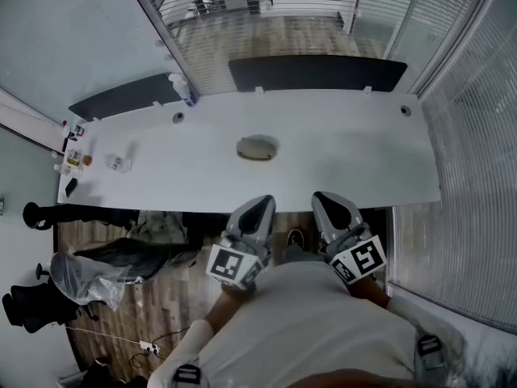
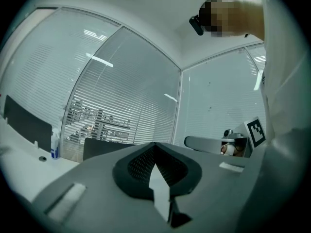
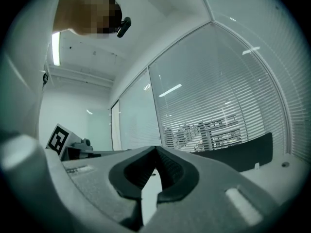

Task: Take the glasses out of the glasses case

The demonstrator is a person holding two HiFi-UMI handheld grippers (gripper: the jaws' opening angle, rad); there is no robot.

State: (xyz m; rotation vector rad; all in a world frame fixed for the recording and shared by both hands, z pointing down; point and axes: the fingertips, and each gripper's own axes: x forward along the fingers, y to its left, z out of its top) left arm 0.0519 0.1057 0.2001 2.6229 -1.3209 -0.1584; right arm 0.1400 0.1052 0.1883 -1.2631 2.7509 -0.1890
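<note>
The glasses case (image 1: 257, 148), an oval grey-beige shell, lies closed near the middle of the white table (image 1: 347, 160). Both grippers are held close to the person's body at the table's near edge, well short of the case and pointing level toward it. The left gripper (image 1: 262, 203) has its jaws together with nothing between them, as the left gripper view (image 2: 155, 145) also shows. The right gripper (image 1: 325, 198) is likewise shut and empty, with the same seen in the right gripper view (image 3: 156, 149). The case is outside both gripper views.
Small bottles and bits (image 1: 74, 158) and a crumpled clear item (image 1: 117, 162) sit at the table's left end, with a spray bottle (image 1: 184, 90) at its far edge. Dark panels (image 1: 315, 73) stand behind the table. A black chair (image 1: 32, 305) and a plastic bag (image 1: 81, 277) are on the floor at left. Glass walls with blinds stand at right.
</note>
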